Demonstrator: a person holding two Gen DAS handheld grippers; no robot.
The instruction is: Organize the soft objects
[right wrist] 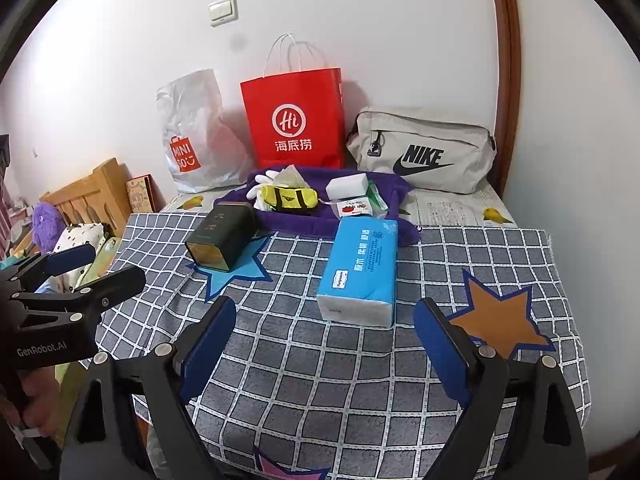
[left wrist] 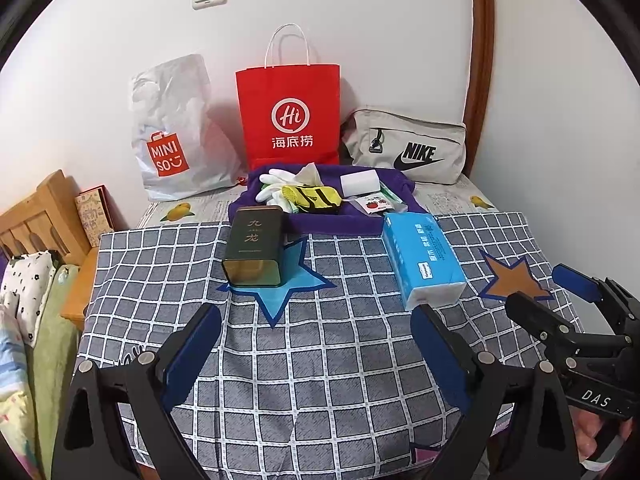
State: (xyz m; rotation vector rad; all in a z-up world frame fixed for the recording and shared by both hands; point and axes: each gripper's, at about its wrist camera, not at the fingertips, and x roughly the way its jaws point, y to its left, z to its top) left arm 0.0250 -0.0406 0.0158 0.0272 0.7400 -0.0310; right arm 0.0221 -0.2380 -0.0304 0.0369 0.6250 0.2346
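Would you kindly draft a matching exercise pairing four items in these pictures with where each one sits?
Column one:
1. blue tissue pack
2. dark green tin
3. yellow pouch
4. grey Nike bag

Column two:
A. on the purple cloth
B. against the wall, right of the red paper bag
C. lying on the blue star
D. on the checked cloth, between the two stars

Pairs: 1-D, 2-C, 3-A, 4-B

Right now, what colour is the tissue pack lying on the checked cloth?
The tissue pack is bright blue with white ends, clearest in the right wrist view.
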